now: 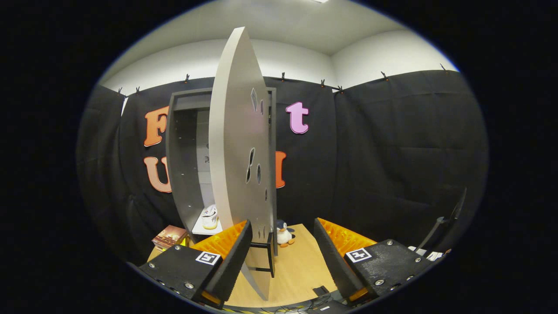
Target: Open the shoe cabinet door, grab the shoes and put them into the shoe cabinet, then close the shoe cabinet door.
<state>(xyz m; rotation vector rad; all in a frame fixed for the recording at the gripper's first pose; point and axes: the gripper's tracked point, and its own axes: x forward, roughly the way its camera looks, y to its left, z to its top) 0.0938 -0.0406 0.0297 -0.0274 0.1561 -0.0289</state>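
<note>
The gripper is standing with its fingers spread wide and holding nothing; the free edge of the cabinet door is lying in the gap between them, close against the inner face of the left finger, while the right finger is standing apart from it. The door is hanging ajar, seen nearly edge-on, with its dark handle sitting low on the outer face just ahead of the left finger. Beyond the door, the shoe cabinet is showing its open interior, and a light shoe is resting on the bottom shelf inside, so the loading step is judged to be done and the closing step to be in hand. To do this step well, the operator should be pressing on the outer face of the door, keeping the fingers wide so that neither one is snagging the handle, and following the arc of the hinge rather than pushing straight ahead. The shoe should be sitting clear of the door's path; whether its toe is overhanging the shelf cannot be told from here. A toy penguin is standing on the wooden table just beyond the door's lower corner, and a book is lying beside the cabinet's base; both appear clear of the swing.
</note>
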